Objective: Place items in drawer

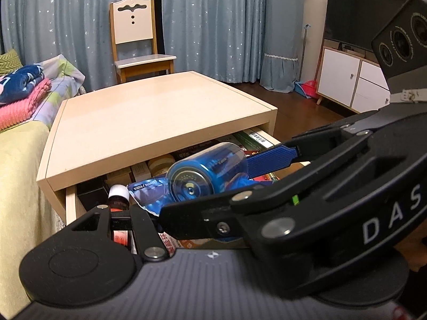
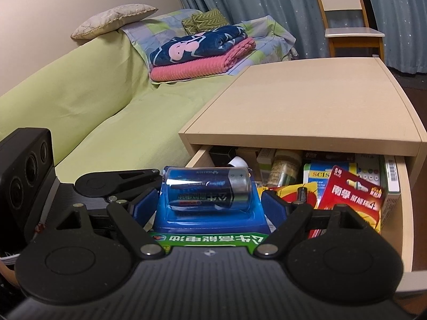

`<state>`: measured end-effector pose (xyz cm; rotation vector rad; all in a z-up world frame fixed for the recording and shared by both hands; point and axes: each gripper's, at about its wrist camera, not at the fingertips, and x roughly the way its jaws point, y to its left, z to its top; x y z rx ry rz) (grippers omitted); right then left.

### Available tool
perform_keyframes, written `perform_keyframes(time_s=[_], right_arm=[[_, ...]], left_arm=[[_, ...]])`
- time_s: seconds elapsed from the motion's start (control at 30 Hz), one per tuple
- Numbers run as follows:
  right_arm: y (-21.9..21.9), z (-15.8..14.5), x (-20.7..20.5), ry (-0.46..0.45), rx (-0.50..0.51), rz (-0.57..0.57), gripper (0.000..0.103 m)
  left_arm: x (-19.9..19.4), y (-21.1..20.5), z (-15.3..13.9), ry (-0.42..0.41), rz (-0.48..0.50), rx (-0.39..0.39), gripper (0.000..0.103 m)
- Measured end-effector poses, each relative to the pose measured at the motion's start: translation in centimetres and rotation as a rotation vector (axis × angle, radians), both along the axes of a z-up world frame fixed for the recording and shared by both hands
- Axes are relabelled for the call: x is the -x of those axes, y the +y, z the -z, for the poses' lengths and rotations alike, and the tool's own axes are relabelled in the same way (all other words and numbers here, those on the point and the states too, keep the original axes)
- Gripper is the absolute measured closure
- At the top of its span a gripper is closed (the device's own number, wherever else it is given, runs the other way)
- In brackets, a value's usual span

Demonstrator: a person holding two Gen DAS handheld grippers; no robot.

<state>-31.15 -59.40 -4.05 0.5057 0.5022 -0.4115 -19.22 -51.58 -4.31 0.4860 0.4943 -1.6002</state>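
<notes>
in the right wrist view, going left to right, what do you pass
left gripper → blue battery pack held by the right gripper → red battery card → drawer right wall

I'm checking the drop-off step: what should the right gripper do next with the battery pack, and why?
Probably lower it a little, then open. The right gripper is shut on the battery pack, held above the open drawer, which is already crowded with a red card pack and boxes.

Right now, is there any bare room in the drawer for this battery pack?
Hardly: the drawer is packed wall to wall with boxes, a jar and a red battery card. The battery pack in the right claw must lie on top. Only the table top is bare.
</notes>
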Motion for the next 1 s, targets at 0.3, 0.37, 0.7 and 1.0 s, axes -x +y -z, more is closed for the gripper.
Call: perform_keyframes(time_s=[0.3,0.37,0.7,1.0], right_arm=[[-1.5,0.5,-0.3,-0.007,-0.035,0.017,0.021],[-2.0,0.6,-0.5,-0.010,-0.046,0.023,0.021],[-4.7,1.7,-2.2,-0.006,-0.097,0.027,0.021],[-5.9,2.8,-3.4,0.027,-0.118,0.011,0.021]], left_arm=[[-0.3,-1.7,0.1,-0.005,0.007,-0.031,0.044],[-0.5,-2.2,0.1,-0.011,0.008,-0.038,0.044],[-2.1,-4.6,0.8,-0.002,-0.017,-0.094,0.044],[-3.1,-5.3,1.9,-0.001,-0.037,-0.137,0.044]])
